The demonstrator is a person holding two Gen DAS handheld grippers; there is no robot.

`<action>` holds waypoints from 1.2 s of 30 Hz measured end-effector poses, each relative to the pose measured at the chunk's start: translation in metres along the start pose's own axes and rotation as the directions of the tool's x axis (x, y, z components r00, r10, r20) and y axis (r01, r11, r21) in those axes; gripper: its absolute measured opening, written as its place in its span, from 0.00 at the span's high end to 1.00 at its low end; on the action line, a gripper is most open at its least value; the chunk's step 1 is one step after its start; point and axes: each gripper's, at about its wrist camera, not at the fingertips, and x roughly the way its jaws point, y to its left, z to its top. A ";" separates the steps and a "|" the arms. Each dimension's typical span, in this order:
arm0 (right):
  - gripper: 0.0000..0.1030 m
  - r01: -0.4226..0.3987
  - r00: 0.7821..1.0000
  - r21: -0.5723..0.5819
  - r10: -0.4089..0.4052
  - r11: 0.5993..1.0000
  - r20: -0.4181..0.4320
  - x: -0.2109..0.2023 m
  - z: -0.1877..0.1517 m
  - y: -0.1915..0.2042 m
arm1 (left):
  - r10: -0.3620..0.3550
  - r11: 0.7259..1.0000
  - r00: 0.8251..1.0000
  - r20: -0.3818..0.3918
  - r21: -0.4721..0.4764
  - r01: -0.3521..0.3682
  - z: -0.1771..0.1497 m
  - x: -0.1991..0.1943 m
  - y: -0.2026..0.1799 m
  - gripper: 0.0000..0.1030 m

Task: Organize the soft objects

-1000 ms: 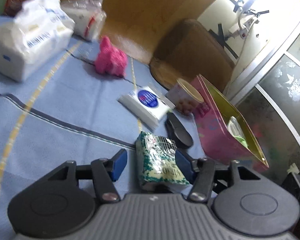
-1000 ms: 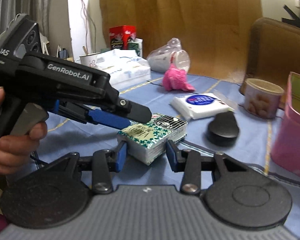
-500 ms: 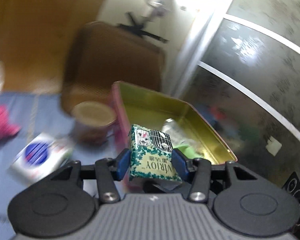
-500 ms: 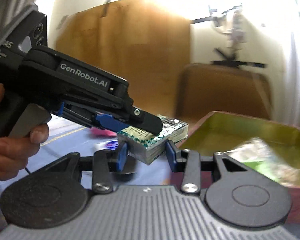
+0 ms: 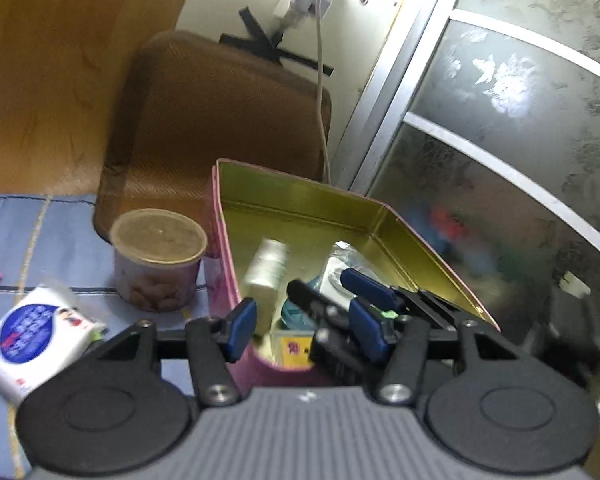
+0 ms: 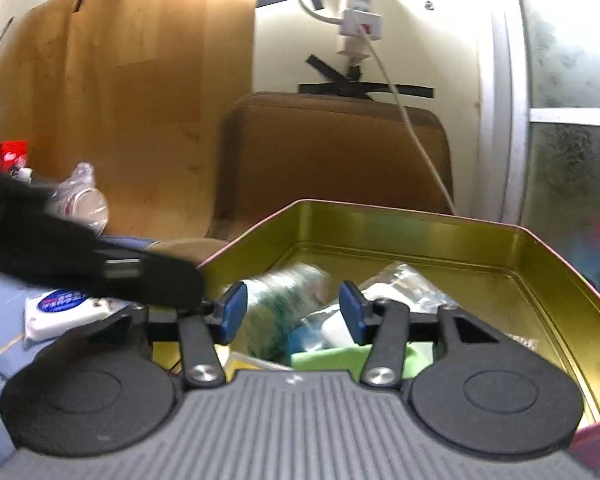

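I have both grippers over the near end of the pink tin (image 5: 220,264), whose gold inside shows in both wrist views. My left gripper (image 5: 302,328) has its jaws opening, about half apart, with nothing pressed between the blue pads; the right gripper (image 5: 364,300) crosses in just beside its right pad. My right gripper's jaws are opening too, about halfway, and the green patterned tissue pack (image 6: 284,308) shows blurred in the gap between them, free of both pads and inside the tin. In the left wrist view that same pack (image 5: 266,270) sits against the tin's left wall, also blurred. Around it in the tin lie a clear plastic wrapper (image 6: 404,284), a light green piece (image 6: 340,358) and a yellow packet (image 5: 294,344); I cannot tell more about them. Left of the tin on the blue tablecloth (image 5: 16,232) a white tissue pack with a blue oval label (image 5: 32,336) lies near me, and a lidded snack cup (image 5: 158,260) stands farther back, close to the tin. Beyond the table a brown chair back (image 6: 336,148) stands against the wall.
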 end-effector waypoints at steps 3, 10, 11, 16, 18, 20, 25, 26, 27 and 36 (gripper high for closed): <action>0.49 -0.018 1.000 0.039 0.018 0.999 0.014 -0.011 -0.003 -0.004 | -0.016 1.000 1.000 0.026 -0.007 0.016 -0.013 -0.030 0.009 0.48; 0.49 -0.060 0.995 0.067 0.055 0.996 0.080 -0.047 -0.006 0.010 | 0.114 0.986 0.993 -0.004 -0.124 -0.114 -0.051 -0.080 0.063 0.48; 0.49 -0.073 0.994 0.066 0.067 0.995 0.088 -0.049 -0.004 0.013 | 0.148 0.979 0.989 -0.008 -0.143 -0.147 -0.056 -0.086 0.072 0.48; 0.48 -0.218 0.974 0.014 0.217 0.976 0.070 -0.056 0.005 0.049 | 0.307 0.932 0.952 -0.003 -0.202 -0.301 -0.069 -0.116 0.109 0.48; 0.48 -0.287 0.957 -0.004 0.287 0.958 0.031 -0.052 0.005 0.066 | 0.362 0.913 0.932 0.011 -0.204 -0.353 -0.072 -0.126 0.119 0.48; 0.48 -0.344 0.939 -0.025 0.343 0.939 -0.027 -0.043 0.005 0.085 | 0.405 0.897 0.914 0.026 -0.204 -0.392 -0.074 -0.133 0.127 0.48; 0.42 -0.425 0.900 -0.085 0.411 0.901 -0.143 -0.008 0.001 0.123 | 0.451 0.865 0.892 0.032 -0.264 -0.427 -0.084 -0.143 0.151 0.49; 0.37 -0.432 0.894 -0.083 0.414 0.898 -0.173 0.003 0.002 0.128 | 0.446 0.869 0.893 0.057 -0.266 -0.417 -0.087 -0.145 0.154 0.49; 0.33 -0.434 0.888 -0.078 0.412 0.897 -0.207 0.015 0.002 0.133 | 0.436 0.874 0.897 0.076 -0.271 -0.402 -0.091 -0.147 0.155 0.49; 0.15 -0.400 0.856 -0.077 0.342 0.913 -0.386 0.089 0.007 0.154 | 0.384 0.880 0.917 0.109 -0.344 -0.327 -0.093 -0.154 0.166 0.47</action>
